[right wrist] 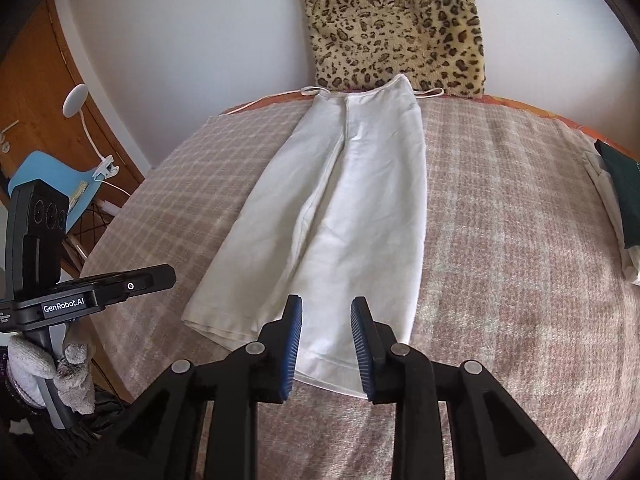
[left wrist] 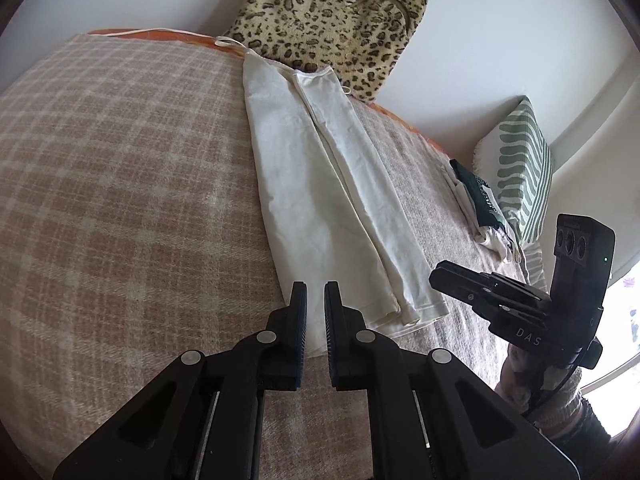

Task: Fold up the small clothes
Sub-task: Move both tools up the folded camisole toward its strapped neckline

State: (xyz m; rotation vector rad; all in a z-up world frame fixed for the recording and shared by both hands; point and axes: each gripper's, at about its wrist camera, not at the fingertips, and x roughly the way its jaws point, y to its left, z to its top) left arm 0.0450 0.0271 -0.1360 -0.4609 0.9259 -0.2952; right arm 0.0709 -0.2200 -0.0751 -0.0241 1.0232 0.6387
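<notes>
A white strappy garment [left wrist: 320, 184] lies lengthwise on the checked blanket, folded in along its length, with the straps at the far end and the hem near me. It also shows in the right wrist view [right wrist: 348, 208]. My left gripper [left wrist: 316, 292] is open and empty, hovering over the hem's left part. My right gripper [right wrist: 326, 308] is open and empty, over the hem's right part. The right gripper also shows at the right of the left wrist view [left wrist: 440, 276], and the left gripper at the left of the right wrist view [right wrist: 168, 276].
The beige checked blanket [right wrist: 520, 240] covers the bed. A leopard-print cushion [right wrist: 400, 24] leans on the far wall. Folded clothes, dark green on top [left wrist: 480, 200], lie at the right by a green striped pillow [left wrist: 524, 168]. A blue chair [right wrist: 44, 176] and a wooden door [right wrist: 40, 92] stand at the left.
</notes>
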